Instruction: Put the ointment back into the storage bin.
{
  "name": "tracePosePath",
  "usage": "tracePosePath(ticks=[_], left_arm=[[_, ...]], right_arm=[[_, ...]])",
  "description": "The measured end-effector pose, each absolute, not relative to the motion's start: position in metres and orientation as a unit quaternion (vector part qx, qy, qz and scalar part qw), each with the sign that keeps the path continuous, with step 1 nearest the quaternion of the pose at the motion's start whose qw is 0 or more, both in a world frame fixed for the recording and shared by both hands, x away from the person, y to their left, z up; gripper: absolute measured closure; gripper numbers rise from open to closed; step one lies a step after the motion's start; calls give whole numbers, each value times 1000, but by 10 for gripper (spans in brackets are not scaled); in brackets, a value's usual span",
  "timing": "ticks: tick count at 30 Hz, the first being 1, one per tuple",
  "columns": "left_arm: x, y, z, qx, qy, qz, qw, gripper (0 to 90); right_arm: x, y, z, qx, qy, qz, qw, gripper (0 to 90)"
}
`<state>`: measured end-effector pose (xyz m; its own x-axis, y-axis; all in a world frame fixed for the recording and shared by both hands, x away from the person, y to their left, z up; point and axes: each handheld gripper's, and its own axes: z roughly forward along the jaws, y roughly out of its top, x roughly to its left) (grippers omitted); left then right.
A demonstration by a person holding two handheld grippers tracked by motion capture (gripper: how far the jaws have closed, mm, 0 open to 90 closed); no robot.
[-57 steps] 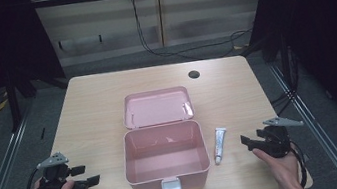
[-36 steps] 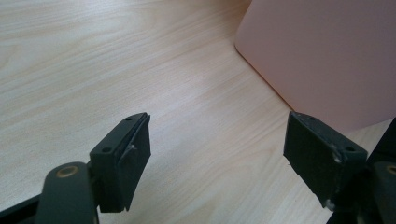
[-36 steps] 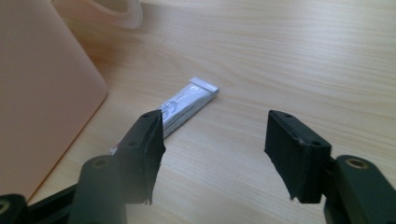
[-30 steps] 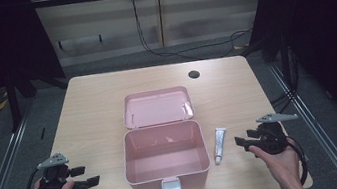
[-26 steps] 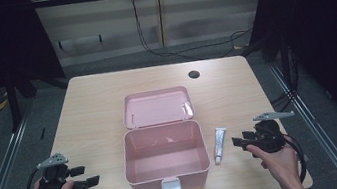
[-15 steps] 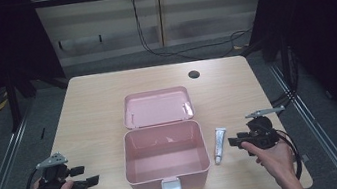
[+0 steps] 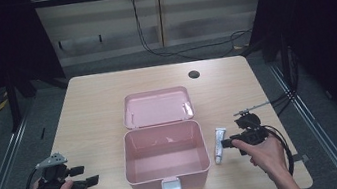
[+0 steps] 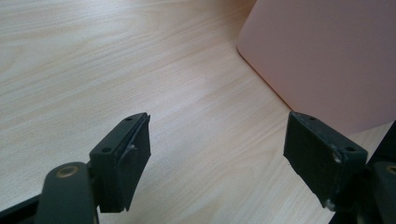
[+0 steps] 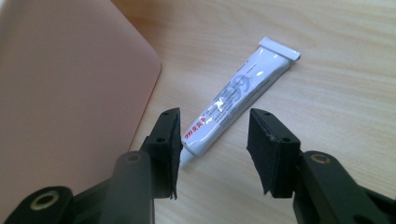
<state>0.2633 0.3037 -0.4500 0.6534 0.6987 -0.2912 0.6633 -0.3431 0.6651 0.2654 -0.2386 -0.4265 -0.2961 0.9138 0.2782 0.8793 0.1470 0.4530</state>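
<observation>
**Right gripper at the tube**

On the table (image 7: pixel 93 111), just right of the open pink box (image 7: pixel 165 158): white tube (image 9: pixel 236 106) lying flat. Right gripper (image 9: pixel 215 149) part-open after closing, straddling the tube's near end, pads not pressing. Left gripper (image 8: pixel 217 154) wide open, empty.

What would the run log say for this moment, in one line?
right claw: open, closing around tube | left claw: open, idle | pink box: lid open
</observation>
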Motion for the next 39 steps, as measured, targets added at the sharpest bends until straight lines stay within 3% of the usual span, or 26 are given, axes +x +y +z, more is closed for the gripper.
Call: tracePosePath(ticks=[5,17,26,39], left_arm=[[264,304,-450,820,414,24,394,229],[264,304,-450,819,416,23,395,229],[263,305,-449,820,418,26,391,228],[264,305,-450,819,419,25,391,228]], right_arm=[[272,-232,-424,596,764,245,11,606],[300,-217,-430,605,780,155,-33,567],[314,-205,-439,623,774,108,-32,508],[322,-196,-449,649,755,80,-36,551]])
